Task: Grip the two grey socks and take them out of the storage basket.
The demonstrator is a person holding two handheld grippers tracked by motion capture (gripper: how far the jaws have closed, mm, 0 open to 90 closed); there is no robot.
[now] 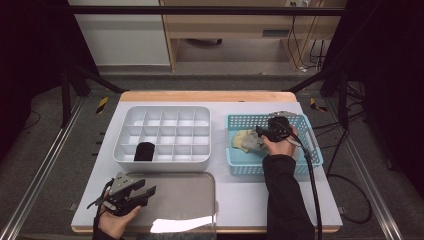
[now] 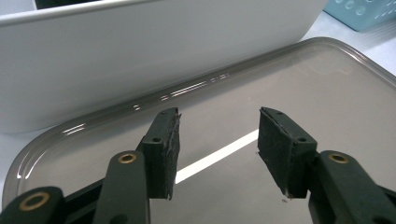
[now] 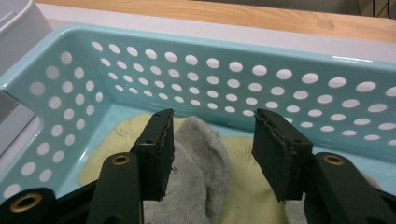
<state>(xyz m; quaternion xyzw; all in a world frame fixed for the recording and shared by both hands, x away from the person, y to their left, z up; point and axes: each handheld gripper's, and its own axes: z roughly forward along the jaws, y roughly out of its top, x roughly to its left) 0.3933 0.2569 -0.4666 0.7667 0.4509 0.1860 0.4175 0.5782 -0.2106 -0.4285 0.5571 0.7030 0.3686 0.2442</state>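
Note:
A blue perforated basket [image 1: 310,150] at the right holds a grey sock [image 3: 201,163] lying on a yellow one [image 3: 243,191]. My right gripper [image 3: 212,154] reaches down into the basket [image 3: 60,93], open, its jaws astride the grey sock's fold without pressing it. From above, the right gripper [image 1: 259,132] hovers over the socks [image 1: 243,140]. My left gripper [image 1: 149,193] sits near the front left, open and empty, just above a shiny grey tray [image 1: 190,200]. In the left gripper view the jaws of the left gripper [image 2: 217,149] frame bare tray surface [image 2: 327,93].
A white compartment box [image 1: 165,111] stands at the back left, with a rolled black item [image 1: 144,151] in one front cell; its wall [image 2: 140,56] rises right behind the grey tray. A wooden table edge [image 1: 200,96] runs along the far side.

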